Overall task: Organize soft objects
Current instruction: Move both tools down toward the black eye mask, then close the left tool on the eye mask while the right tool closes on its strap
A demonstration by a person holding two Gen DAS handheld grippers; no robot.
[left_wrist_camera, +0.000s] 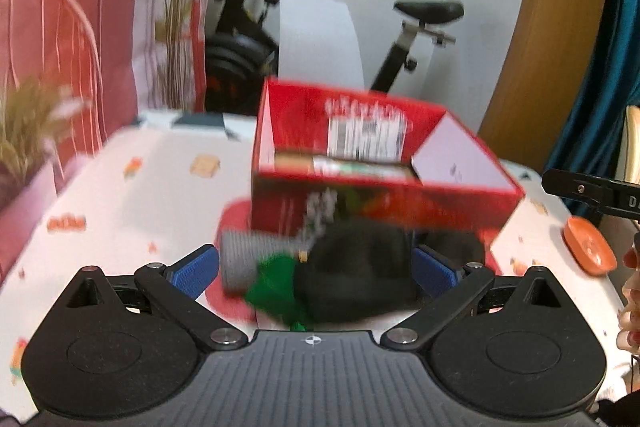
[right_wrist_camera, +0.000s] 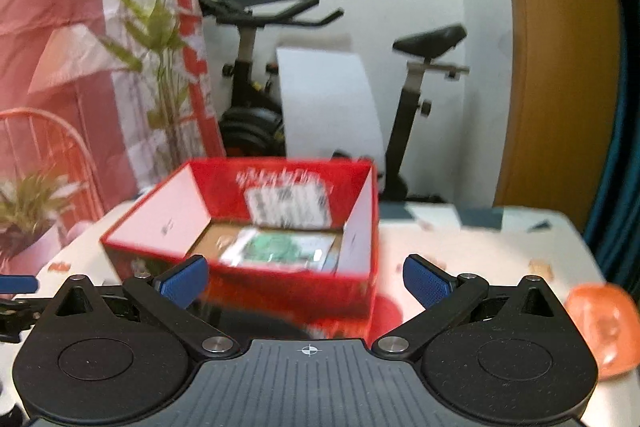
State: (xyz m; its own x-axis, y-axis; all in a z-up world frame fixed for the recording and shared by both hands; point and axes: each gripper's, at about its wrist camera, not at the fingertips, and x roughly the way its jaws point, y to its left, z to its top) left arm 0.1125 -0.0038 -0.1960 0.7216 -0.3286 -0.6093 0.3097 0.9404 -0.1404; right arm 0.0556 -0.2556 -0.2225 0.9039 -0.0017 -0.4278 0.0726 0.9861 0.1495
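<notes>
Clearly, both pairs of tongs are held wide open with nothing gripped between their blue pads. The left tongs (left_wrist_camera: 316,269) are spread on either side of a heap of soft objects: a black cloth item (left_wrist_camera: 356,275), a green piece (left_wrist_camera: 276,285) and a grey ribbed roll (left_wrist_camera: 240,261), all blurred, lying on a red mat (left_wrist_camera: 234,301) towards the near edge of the counter (left_wrist_camera: 132,203). Whether the pads touch the cloth cannot be told. A red cardboard box (left_wrist_camera: 384,195) is seen open-topped just behind the heap, with a green-and-white packet (right_wrist_camera: 276,247) lying flat on its floor. The right tongs (right_wrist_camera: 306,281) are held in front of the box's near wall. An orange dish (left_wrist_camera: 588,245) is seen at the counter's right edge.
</notes>
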